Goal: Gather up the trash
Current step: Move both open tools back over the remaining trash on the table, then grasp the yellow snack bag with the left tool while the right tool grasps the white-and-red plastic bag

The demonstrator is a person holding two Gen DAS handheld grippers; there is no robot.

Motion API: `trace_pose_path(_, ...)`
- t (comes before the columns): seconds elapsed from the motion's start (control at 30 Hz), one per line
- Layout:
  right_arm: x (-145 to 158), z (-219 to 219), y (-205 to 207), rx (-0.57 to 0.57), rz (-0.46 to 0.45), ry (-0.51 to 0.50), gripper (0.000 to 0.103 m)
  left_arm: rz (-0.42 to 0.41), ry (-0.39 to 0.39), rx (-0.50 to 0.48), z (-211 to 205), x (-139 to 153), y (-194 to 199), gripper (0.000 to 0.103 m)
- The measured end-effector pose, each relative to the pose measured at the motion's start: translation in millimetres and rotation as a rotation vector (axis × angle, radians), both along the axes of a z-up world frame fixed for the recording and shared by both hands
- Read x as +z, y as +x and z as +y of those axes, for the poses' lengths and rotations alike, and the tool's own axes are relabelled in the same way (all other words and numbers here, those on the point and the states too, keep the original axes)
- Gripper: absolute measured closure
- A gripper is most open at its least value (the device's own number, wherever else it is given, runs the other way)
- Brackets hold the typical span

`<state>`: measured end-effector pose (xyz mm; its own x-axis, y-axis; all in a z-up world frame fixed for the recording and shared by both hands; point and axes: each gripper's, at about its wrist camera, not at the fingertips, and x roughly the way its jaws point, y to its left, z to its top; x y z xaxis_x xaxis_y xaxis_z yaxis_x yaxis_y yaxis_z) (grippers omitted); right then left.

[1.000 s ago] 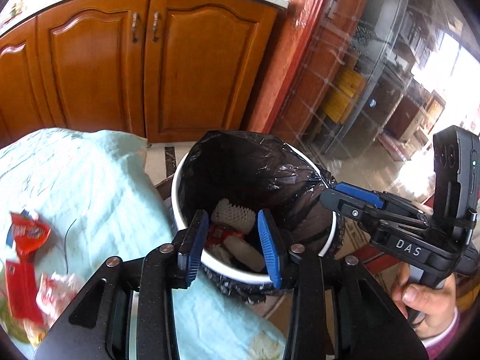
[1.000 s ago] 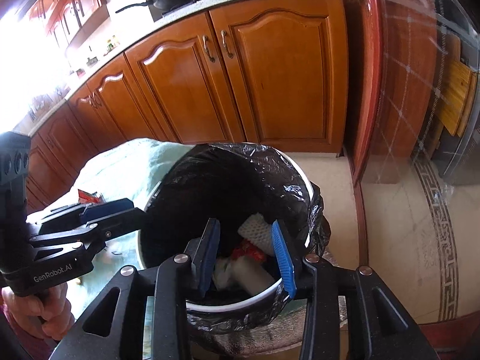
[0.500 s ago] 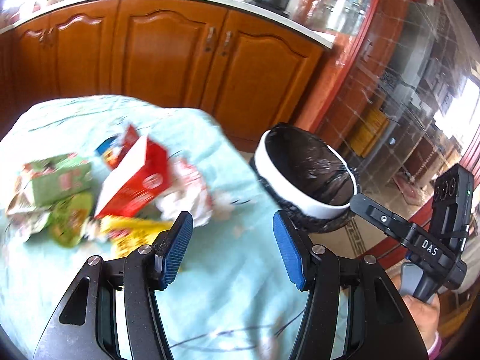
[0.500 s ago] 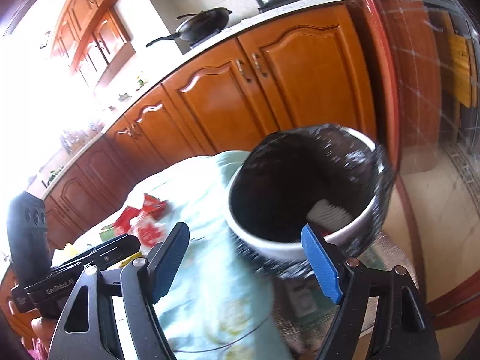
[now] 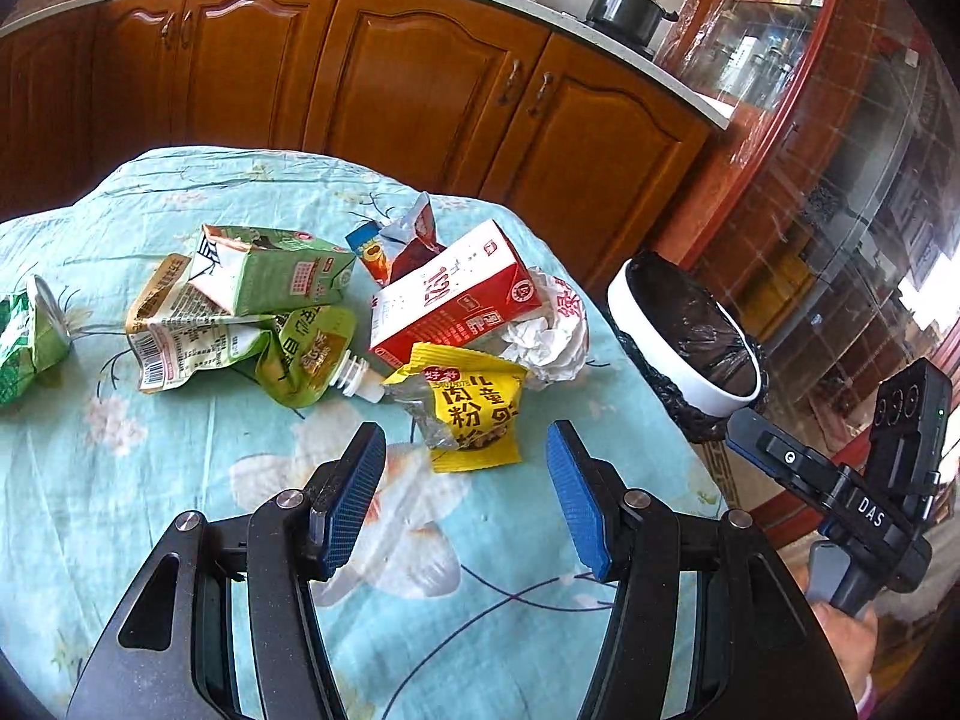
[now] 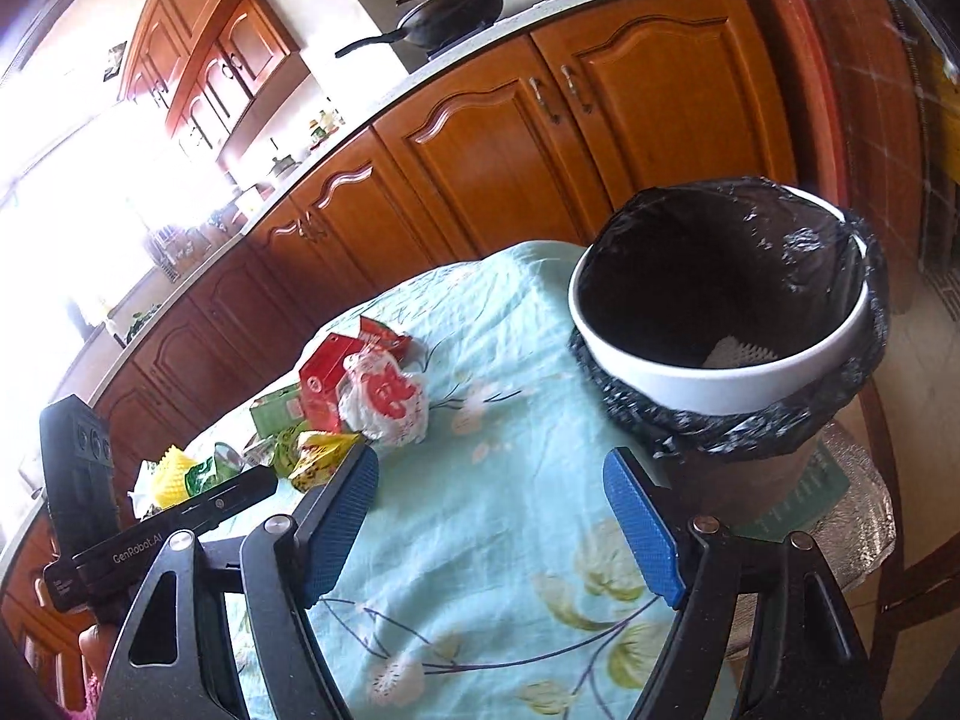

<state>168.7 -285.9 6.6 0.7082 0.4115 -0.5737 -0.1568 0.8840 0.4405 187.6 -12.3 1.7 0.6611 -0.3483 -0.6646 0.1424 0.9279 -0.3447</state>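
A heap of trash lies on the table's light blue flowered cloth (image 5: 180,480): a yellow snack packet (image 5: 474,414), a red and white carton (image 5: 456,300), a crumpled white wrapper (image 5: 552,336), a green carton (image 5: 270,276) and a green spout pouch (image 5: 306,354). My left gripper (image 5: 465,495) is open and empty, just short of the yellow packet. My right gripper (image 6: 492,522) is open and empty over the cloth, left of the bin (image 6: 720,372). The white bin with a black liner stands off the table's right edge and also shows in the left wrist view (image 5: 684,348).
Wooden kitchen cabinets (image 5: 420,84) run behind the table. A green crumpled packet (image 5: 30,336) lies at the cloth's far left. A glass-fronted cabinet (image 5: 840,150) stands to the right. The bin rests on a chair-like seat with a foil mat (image 6: 858,510).
Both grippers have pulled back from over the bin and opened wide. The left one has swung left over the table to face the trash heap; the right one hovers beside the bin.
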Motion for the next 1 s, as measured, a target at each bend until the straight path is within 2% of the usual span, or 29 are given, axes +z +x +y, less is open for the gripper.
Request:
trace_pose_path(0.43,-1.3,22.3,0.7,0.044,0.006,-0.013,0.024,0.007,-0.032,-0.012,9.6,-0.9,-5.8,0.047)
trace_pose_path(0.87,9.8,42.3,28.2,0.125,-0.010,-0.005,0.025,0.032,-0.004,-0.068,-6.1,-9.1,10.7,0.047)
trace_pose_path(1.0,9.1,52.0,42.2,0.159,-0.001,-0.011,0.036,0.051,0.000,-0.078,-9.1,-15.5,18.1,0.047)
